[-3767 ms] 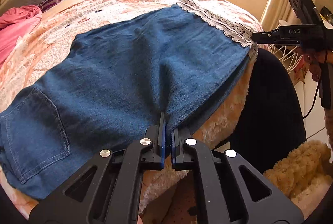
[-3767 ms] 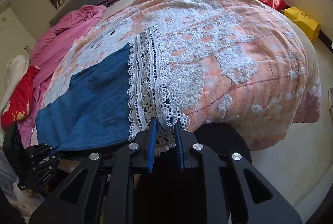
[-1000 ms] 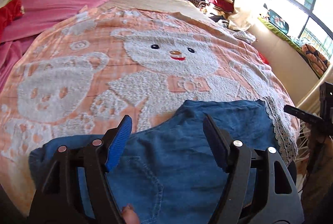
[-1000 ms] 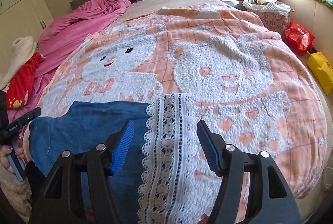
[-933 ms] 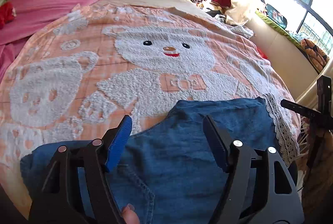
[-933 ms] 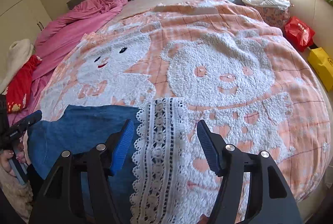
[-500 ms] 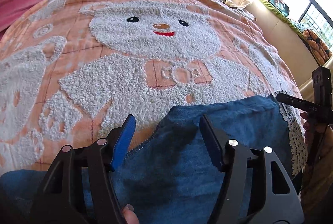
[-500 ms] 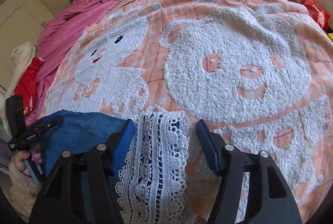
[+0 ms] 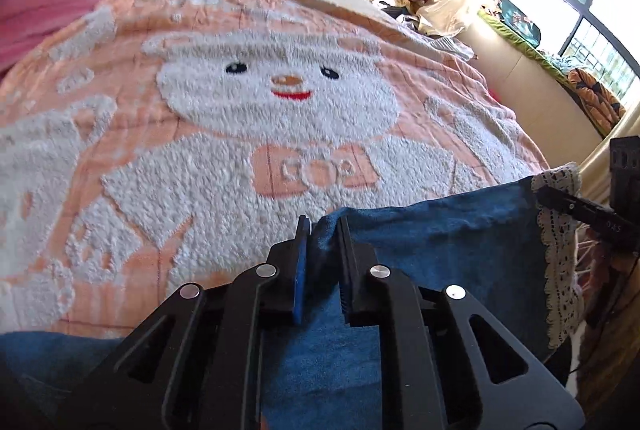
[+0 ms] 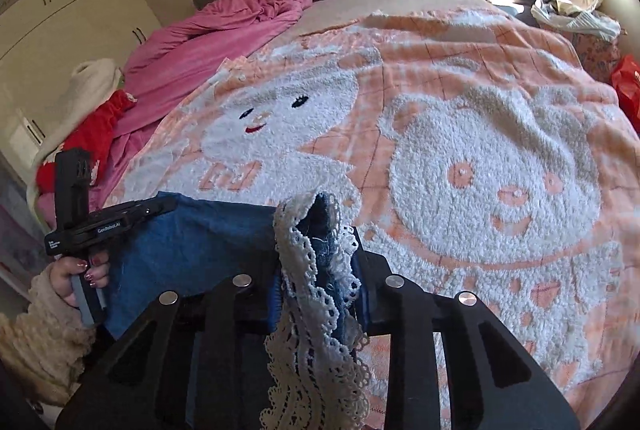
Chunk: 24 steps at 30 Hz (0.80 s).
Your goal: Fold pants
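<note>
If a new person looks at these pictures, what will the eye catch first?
First, the big white bear on the orange blanket covering the bed. Then the blue denim pants at its near edge: the left tongs are closing on the denim, the right tongs on the white lace hem. A pink quilt lies bunched far left.

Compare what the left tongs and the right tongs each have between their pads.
The left tongs are closing on plain blue denim at the far edge of the pants; the right tongs are closing on the white lace trim bunched over denim. The left fold looks thin and smooth; the right bundle is thicker and ruffled. Both grip the same pants, lying on the bear blanket.
</note>
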Each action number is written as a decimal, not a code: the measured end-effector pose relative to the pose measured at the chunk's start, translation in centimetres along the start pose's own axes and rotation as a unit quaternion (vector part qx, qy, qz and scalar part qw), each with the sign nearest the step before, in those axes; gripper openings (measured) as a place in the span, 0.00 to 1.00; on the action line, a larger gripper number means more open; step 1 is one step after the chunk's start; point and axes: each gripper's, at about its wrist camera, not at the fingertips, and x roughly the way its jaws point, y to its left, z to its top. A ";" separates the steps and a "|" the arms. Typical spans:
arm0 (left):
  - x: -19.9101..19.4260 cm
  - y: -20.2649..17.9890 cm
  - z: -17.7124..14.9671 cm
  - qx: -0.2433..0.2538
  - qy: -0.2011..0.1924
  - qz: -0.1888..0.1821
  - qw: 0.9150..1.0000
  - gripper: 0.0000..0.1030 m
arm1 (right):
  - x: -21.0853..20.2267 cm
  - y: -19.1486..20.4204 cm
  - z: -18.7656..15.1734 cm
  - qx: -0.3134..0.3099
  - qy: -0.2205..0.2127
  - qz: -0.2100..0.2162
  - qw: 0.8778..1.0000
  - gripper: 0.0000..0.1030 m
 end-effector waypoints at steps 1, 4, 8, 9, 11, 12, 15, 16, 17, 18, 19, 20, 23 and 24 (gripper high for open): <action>0.1 -0.2 0.3 0.004 -0.001 0.003 1.000 0.07 | -0.1 0.1 0.4 -0.008 -0.004 -0.001 1.000 0.25; 1.2 0.0 0.7 0.002 0.005 0.014 1.000 0.06 | 0.9 0.2 1.2 -0.023 0.008 -0.025 0.999 0.25; 3.0 0.4 -0.2 0.009 0.024 0.036 0.999 0.06 | 4.4 -1.4 0.3 -0.016 0.066 -0.069 0.995 0.26; 3.3 0.4 -0.5 0.012 0.027 0.040 0.999 0.06 | 5.0 -1.7 -0.1 -0.018 0.076 -0.080 0.994 0.27; 3.7 0.3 -1.0 0.019 0.027 0.051 0.998 0.08 | 5.5 -2.1 -0.7 -0.016 0.077 -0.089 0.993 0.30; 3.8 0.3 -1.1 0.022 0.024 0.055 0.998 0.09 | 5.5 -2.1 -0.9 -0.015 0.075 -0.094 0.993 0.35; 3.8 0.4 -1.3 0.023 0.016 0.059 0.998 0.10 | 5.2 -2.3 -1.1 -0.010 0.066 -0.118 0.991 0.51; 3.7 0.4 -1.2 0.024 0.015 0.058 0.998 0.10 | 4.9 -2.4 -1.1 -0.006 0.064 -0.127 0.990 0.55; 3.4 0.4 -1.2 0.025 0.014 0.058 0.998 0.12 | 4.4 -2.4 -1.1 -0.001 0.060 -0.134 0.989 0.56; 3.0 0.4 -1.2 0.025 0.011 0.059 0.998 0.18 | 3.6 -2.4 -1.1 0.006 0.054 -0.138 0.989 0.59; 2.2 0.3 -1.1 0.026 0.005 0.056 0.998 0.22 | 2.7 -2.2 -1.1 0.009 0.043 -0.136 0.990 0.61; 1.4 0.2 -1.1 0.026 -0.004 0.049 0.998 0.28 | 1.6 -2.0 -1.2 0.011 0.030 -0.133 0.991 0.64; -0.9 -0.1 -1.3 0.027 -0.022 0.043 0.998 0.36 | -1.7 -1.2 -2.0 0.021 -0.002 -0.135 0.991 0.74; -1.6 -0.2 -1.5 0.024 -0.023 0.041 0.999 0.38 | -2.7 -1.0 -2.4 0.026 -0.010 -0.131 0.991 0.74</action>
